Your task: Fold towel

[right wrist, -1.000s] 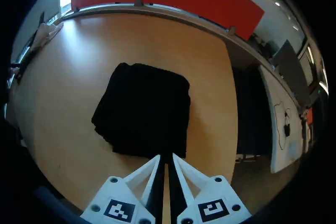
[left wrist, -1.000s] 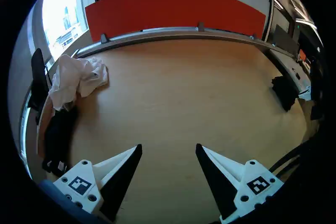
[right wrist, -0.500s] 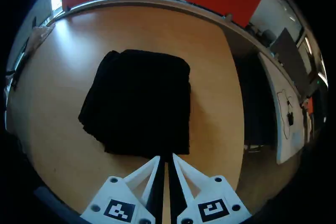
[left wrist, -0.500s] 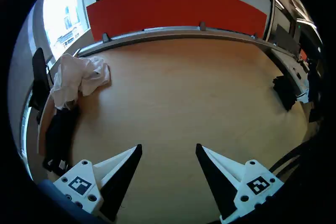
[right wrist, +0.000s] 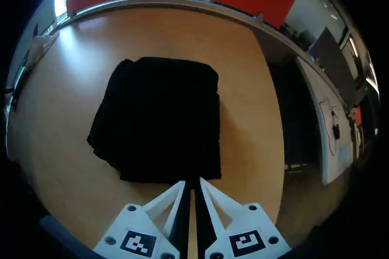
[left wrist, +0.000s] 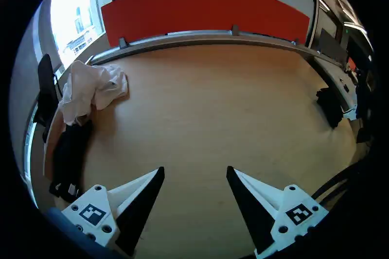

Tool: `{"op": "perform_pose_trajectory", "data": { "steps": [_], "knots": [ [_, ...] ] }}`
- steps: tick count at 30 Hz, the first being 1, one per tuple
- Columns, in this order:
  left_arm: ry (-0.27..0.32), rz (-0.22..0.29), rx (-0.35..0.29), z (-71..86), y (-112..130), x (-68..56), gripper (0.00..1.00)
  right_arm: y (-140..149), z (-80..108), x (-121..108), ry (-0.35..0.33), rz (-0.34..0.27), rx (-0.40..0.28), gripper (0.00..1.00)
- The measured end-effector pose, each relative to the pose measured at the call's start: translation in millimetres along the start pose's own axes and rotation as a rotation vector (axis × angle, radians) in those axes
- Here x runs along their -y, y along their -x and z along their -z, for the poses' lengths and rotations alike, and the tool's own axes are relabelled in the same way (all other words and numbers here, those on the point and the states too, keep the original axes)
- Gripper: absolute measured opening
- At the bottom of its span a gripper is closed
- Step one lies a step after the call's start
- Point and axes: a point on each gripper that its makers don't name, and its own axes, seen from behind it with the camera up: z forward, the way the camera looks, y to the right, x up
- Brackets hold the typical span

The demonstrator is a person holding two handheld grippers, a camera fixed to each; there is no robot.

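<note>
Right gripper view showed the towel (right wrist: 160, 118) larger and further toward the lower left of the frame than one second earlier: you had brought the right gripper (right wrist: 193, 187) closer and turned it slightly. Left gripper view barely changed. Judged from this, folding was complete or nearly so.

The black towel lay folded on the table (right wrist: 243, 128) at centre frame. It was nearly square. Its slightly longer axis ran up the frame, away from the fingers, with its near edge at their tips.

The right fingers were almost together; whether they pinched the hem could not be determined. The left gripper (left wrist: 194, 171) was spread wide, holding nothing.
</note>
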Motion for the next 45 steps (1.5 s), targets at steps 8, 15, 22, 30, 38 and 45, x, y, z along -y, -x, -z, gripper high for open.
{"op": "perform_pose_trajectory", "data": {
  "steps": [8,15,22,30,38,45],
  "knots": [
    [-0.001,0.001,-0.001,1.1,1,2.2,0.94,0,2.9,0,0.013,-0.023,-0.022,0.09],
    [0.002,0.005,-0.006,3.4,1,2.7,0.95,-1,7.9,-3,0.055,-0.030,-0.051,0.25],
    [0.003,0.005,-0.013,6.7,0,4.0,0.95,0,15.5,-6,0.087,-0.045,-0.070,0.63],
    [0.006,0.013,-0.018,10.0,2,5.5,0.95,0,22.0,4,0.075,-0.062,-0.097,1.00],
    [0.012,0.019,-0.026,13.3,1,7.5,0.95,-7,29.2,12,0.073,-0.093,-0.128,1.00],
    [0.016,0.032,-0.038,16.4,-3,9.8,0.95,-24,40.6,19,0.080,-0.151,-0.197,1.00]
  ]
}}
